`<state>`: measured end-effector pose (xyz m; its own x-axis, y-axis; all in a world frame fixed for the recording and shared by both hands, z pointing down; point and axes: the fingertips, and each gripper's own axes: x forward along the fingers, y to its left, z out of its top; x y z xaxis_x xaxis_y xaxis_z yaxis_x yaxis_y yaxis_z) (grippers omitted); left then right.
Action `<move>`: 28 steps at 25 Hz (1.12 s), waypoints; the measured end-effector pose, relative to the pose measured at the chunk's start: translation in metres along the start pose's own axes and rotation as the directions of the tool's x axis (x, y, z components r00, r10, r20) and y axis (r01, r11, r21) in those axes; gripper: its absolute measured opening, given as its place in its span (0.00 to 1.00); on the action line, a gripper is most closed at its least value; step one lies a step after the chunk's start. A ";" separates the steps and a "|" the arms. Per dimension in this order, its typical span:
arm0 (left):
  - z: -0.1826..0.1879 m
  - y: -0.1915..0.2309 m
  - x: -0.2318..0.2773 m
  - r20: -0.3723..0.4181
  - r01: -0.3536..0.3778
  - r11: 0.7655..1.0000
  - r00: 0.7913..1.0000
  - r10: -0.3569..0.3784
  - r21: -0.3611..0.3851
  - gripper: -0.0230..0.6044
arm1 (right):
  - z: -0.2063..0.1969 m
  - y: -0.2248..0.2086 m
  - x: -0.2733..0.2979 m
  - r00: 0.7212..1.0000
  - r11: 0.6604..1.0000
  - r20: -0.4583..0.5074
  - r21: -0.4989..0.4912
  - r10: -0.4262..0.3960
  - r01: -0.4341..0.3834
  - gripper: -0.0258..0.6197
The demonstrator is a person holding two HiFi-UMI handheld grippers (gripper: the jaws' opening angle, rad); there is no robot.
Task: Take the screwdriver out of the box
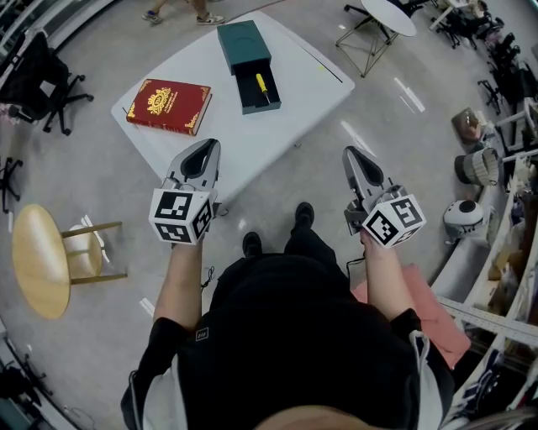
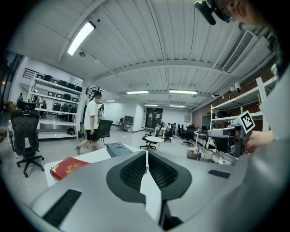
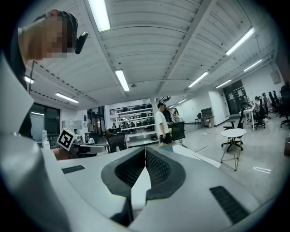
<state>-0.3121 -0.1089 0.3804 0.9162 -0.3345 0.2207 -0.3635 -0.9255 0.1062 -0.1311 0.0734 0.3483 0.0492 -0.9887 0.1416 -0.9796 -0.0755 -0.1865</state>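
A dark green box (image 1: pixel 242 44) lies on the white table (image 1: pixel 277 126), its drawer (image 1: pixel 256 87) pulled out toward me. In the drawer rests a yellow-handled screwdriver (image 1: pixel 263 86). My left gripper (image 1: pixel 204 149) hangs over the table's near left edge, jaws shut and empty. To the right, beyond the table's near corner, my right gripper (image 1: pixel 349 154) is above the floor, also shut and empty. From the left gripper view the box (image 2: pixel 118 148) and the book (image 2: pixel 68 167) show past the closed left gripper (image 2: pixel 147 154). The right gripper view shows its closed right gripper (image 3: pixel 145 152) and the table's edge (image 3: pixel 199 157).
A red book with gold ornament (image 1: pixel 169 106) lies on the table's left side. A round wooden stool (image 1: pixel 42 259) stands at my left, office chairs (image 1: pixel 42 80) further off. A round white side table (image 1: pixel 388 17) is at the back right. A person (image 2: pixel 92 121) walks beyond the table.
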 end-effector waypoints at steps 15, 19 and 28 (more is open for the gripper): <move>0.038 -0.042 0.138 0.004 -0.153 0.988 0.988 0.153 -0.020 0.08 | 0.023 -0.170 0.039 0.991 0.990 -0.022 0.050 0.134 -0.133 0.09; 0.052 -0.075 0.180 0.017 -0.181 0.983 0.983 0.181 -0.012 0.08 | 0.037 -0.228 0.034 0.986 0.985 -0.016 0.052 0.168 -0.167 0.09; 0.053 -0.123 0.233 -0.006 -0.245 0.969 0.970 0.245 -0.015 0.08 | 0.044 -0.297 0.024 0.969 0.968 -0.022 0.070 0.245 -0.243 0.09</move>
<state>-0.0446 -0.0827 0.3675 0.7983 -0.5500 0.2456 -0.5793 -0.8126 0.0632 0.1692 0.0660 0.3648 -0.1966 -0.9740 0.1127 -0.9461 0.1582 -0.2825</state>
